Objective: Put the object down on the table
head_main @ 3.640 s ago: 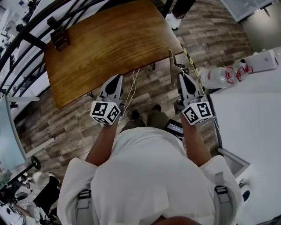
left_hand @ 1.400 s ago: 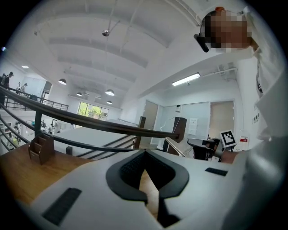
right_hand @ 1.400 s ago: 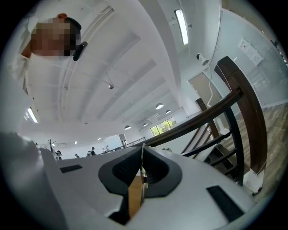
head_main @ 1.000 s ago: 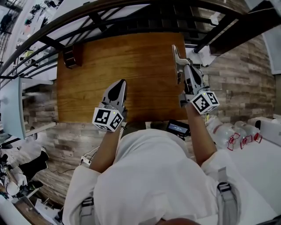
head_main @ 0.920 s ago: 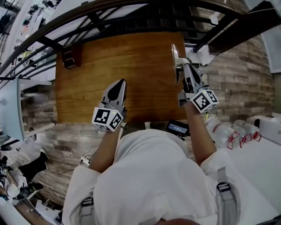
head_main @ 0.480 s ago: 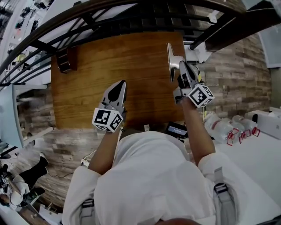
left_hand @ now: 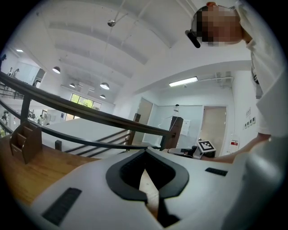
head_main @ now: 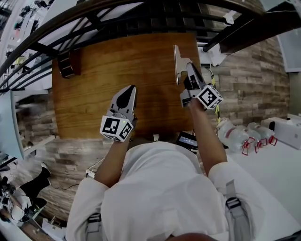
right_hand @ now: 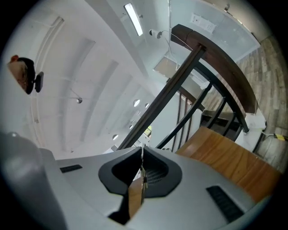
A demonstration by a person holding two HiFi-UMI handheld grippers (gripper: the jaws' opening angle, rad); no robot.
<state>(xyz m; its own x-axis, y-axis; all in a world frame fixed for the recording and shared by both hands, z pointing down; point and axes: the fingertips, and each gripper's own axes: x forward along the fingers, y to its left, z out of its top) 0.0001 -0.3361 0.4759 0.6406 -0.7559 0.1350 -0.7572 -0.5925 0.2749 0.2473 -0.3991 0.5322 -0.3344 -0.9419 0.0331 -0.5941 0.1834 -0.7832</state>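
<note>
A thin flat metal piece [head_main: 177, 63] stands on edge over the right part of the wooden table [head_main: 94, 94], and my right gripper [head_main: 189, 68] is shut on it. In the right gripper view the metal piece [right_hand: 135, 197] shows edge-on, pinched between the jaws of the right gripper [right_hand: 141, 167]. My left gripper [head_main: 127, 91] hovers over the table's near middle, shut with nothing in it. In the left gripper view only bare table wood shows through the gap of the left gripper [left_hand: 145, 179].
A small dark wooden holder [head_main: 65, 63] stands at the table's far left corner, also in the left gripper view [left_hand: 24, 143]. A black railing [head_main: 141, 9] runs beyond the table. Plastic bottles [head_main: 235, 134] lie by a white counter at right.
The person has come up to the table. Over the last second my right gripper has carried the metal piece leftward, in over the table top. The left gripper has barely moved.
</note>
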